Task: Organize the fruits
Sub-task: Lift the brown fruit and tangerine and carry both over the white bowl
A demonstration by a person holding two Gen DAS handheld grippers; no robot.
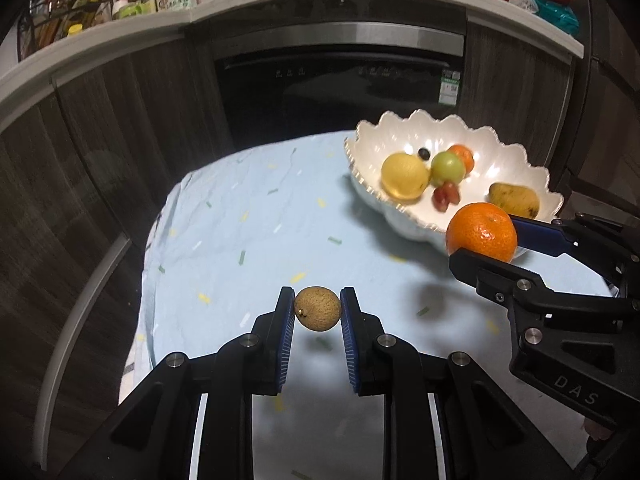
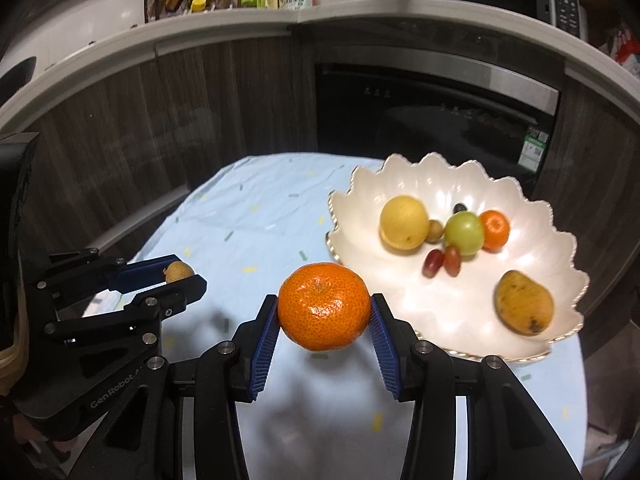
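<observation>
1. Small round brown longan (image 1: 318, 309), clamped between the blue pads of the left gripper (image 1: 318, 312), above the table.
2. Glossy orange mandarin (image 2: 324, 306), grasped by the right gripper (image 2: 324, 314), just beside the bowl.
3. White scalloped ceramic bowl (image 2: 424, 176) holding assorted fruit.
4. Pale blue speckled tablecloth (image 1: 248, 216) beneath both.

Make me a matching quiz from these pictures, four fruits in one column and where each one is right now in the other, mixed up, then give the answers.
Things:
1. mandarin
2. small brown fruit
3. mango
4. red grapes

Places:
A. in the white bowl, next to the green fruit
B. held in the left tongs
C. in the bowl, alone near its right rim
D. held in the right tongs

Pairs: 1-D, 2-B, 3-C, 4-A
</observation>
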